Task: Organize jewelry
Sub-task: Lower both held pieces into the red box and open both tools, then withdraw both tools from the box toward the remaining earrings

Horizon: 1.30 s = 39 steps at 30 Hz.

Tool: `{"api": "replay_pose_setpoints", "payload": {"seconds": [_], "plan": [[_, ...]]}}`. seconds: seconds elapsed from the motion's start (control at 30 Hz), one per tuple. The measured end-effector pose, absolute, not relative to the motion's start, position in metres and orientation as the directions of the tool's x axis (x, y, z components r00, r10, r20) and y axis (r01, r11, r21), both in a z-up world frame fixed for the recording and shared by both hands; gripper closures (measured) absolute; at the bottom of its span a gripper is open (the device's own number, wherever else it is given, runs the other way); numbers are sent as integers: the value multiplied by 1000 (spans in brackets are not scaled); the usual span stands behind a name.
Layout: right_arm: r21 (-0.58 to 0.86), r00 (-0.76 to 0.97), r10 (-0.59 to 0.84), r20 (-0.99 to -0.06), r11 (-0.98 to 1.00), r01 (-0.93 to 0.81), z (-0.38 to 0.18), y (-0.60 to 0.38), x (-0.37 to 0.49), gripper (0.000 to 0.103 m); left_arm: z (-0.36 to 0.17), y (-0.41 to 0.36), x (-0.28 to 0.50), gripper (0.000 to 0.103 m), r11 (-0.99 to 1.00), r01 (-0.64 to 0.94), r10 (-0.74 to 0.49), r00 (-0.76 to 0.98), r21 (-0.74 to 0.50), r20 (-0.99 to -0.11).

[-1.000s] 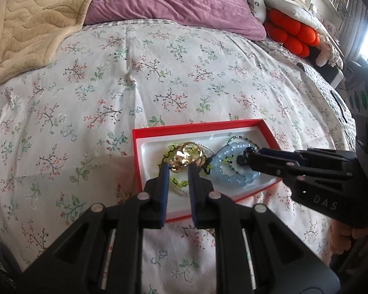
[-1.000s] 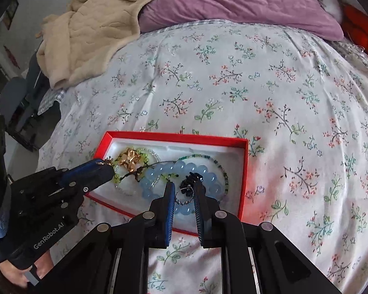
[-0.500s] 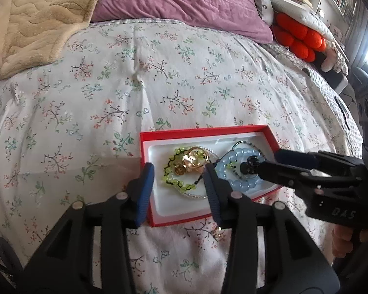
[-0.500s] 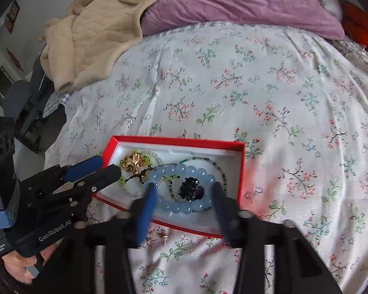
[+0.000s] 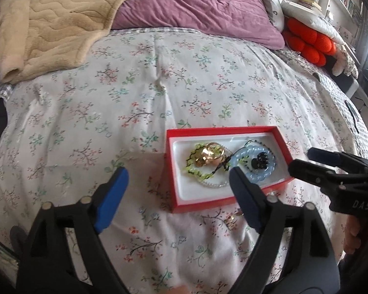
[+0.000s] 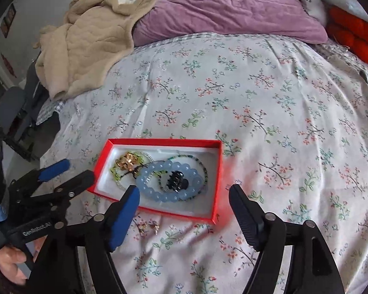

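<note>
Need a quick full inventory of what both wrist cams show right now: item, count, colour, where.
box: one, red with white lining, on the bedspread
bead bracelet: one, pale blue, in the box
hair claw: one, black, inside the blue bracelet's ring
gold piece: one, box's left end
green bead strand: one, yellow-green, under the gold piece
small earrings: apparently two, gold, on the bedspread beside the box
blanket: one, beige, far left
left gripper: jaws opening, empty
right gripper: jaws opening, empty
</note>
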State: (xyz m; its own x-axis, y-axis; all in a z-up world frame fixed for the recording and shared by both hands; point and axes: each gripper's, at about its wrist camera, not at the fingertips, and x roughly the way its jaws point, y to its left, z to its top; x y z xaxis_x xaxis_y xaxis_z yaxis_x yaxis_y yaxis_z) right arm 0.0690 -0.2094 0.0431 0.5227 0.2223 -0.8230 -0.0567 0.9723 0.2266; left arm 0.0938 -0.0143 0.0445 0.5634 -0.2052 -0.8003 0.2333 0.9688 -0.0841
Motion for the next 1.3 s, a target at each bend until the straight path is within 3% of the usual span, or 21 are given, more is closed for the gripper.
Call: {"api": "replay_pose_setpoints", "payload": {"seconds": [0.27, 0.87, 1.3], "plan": [[182, 505, 157, -849, 983, 0, 40, -213, 58, 15, 42, -14, 79, 6, 980, 196, -139, 555, -34, -820], [113, 460, 86, -884, 993, 31, 37, -214, 31, 12, 35, -13, 55, 4, 981, 193, -103, 519, 0, -849], [71, 382, 44, -923, 996, 56, 15, -215, 21, 12, 3, 16, 64, 4, 968, 138, -245, 313, -212, -917]]}}
